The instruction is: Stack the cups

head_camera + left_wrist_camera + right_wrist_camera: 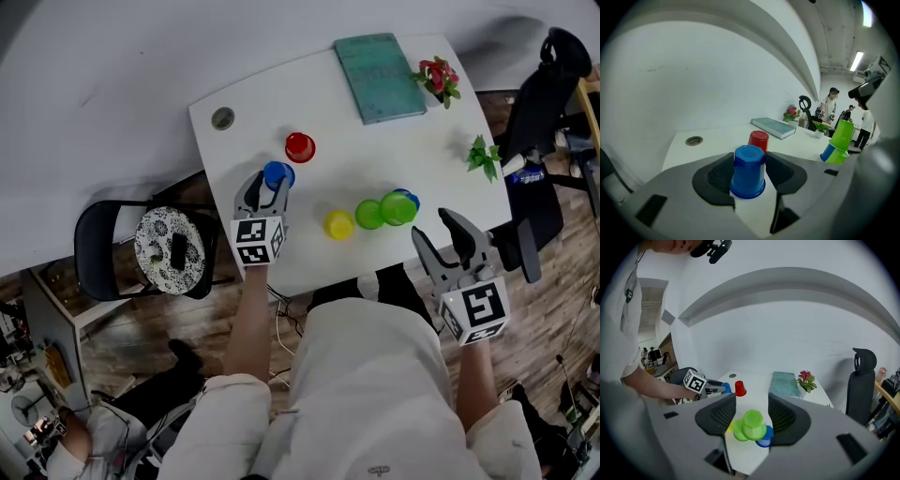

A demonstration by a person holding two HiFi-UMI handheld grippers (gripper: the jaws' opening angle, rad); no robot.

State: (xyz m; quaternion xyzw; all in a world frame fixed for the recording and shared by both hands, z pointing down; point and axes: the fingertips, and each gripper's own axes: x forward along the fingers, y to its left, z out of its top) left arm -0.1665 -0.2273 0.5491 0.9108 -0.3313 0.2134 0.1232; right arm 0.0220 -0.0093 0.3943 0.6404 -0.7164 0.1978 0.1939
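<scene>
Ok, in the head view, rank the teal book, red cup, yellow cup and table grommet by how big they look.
Largest: teal book.
Next: red cup and yellow cup, which look about alike.
Smallest: grommet.

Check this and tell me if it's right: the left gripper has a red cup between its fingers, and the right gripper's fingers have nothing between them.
One thing is wrong. The cup between the fingers of the left gripper is the blue cup, not a red one. The red cup stands free beyond it. The left gripper view shows this. The right gripper does have nothing between its fingers.
</scene>
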